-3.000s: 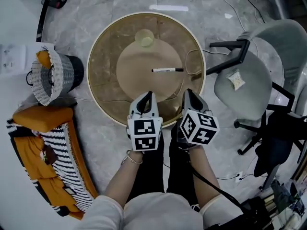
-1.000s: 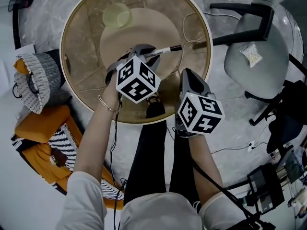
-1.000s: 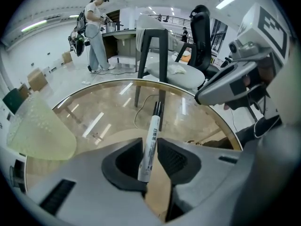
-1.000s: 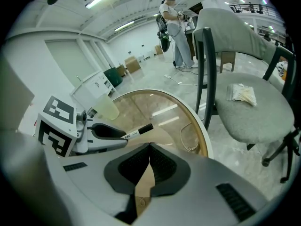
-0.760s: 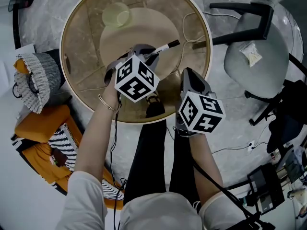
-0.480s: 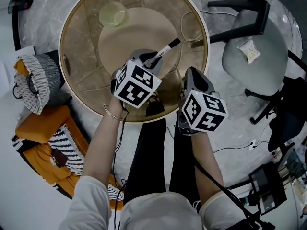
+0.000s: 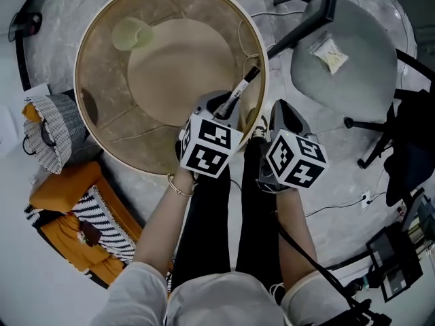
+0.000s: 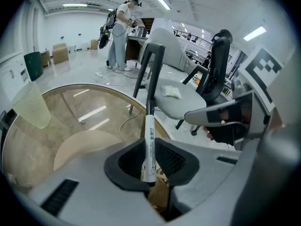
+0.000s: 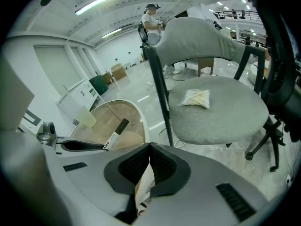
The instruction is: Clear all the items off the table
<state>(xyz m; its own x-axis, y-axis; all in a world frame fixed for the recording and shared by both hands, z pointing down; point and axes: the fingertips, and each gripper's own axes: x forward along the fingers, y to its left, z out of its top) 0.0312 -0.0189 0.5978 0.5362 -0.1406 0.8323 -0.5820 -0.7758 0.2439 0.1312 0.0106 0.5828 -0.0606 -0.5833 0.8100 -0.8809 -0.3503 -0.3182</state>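
Note:
A white marker with a black cap stands up between the jaws of my left gripper, above the near right rim of the round glass table. The left gripper view shows the marker clamped by the left gripper and pointing up. My right gripper hovers just off the table's edge, beside the left one. It is shut on a crumpled scrap of pale paper that hangs from the right gripper. A pale green cup stands at the table's far left.
A grey office chair with a small packet on its seat stands to the right. A woven basket and an orange striped cushion lie on the floor at left. A cable runs across the table's right edge.
The left gripper has lifted the marker off the table and drawn it back to the near right rim. The marker has swung from lying flat to pointing up. The right gripper keeps its place.

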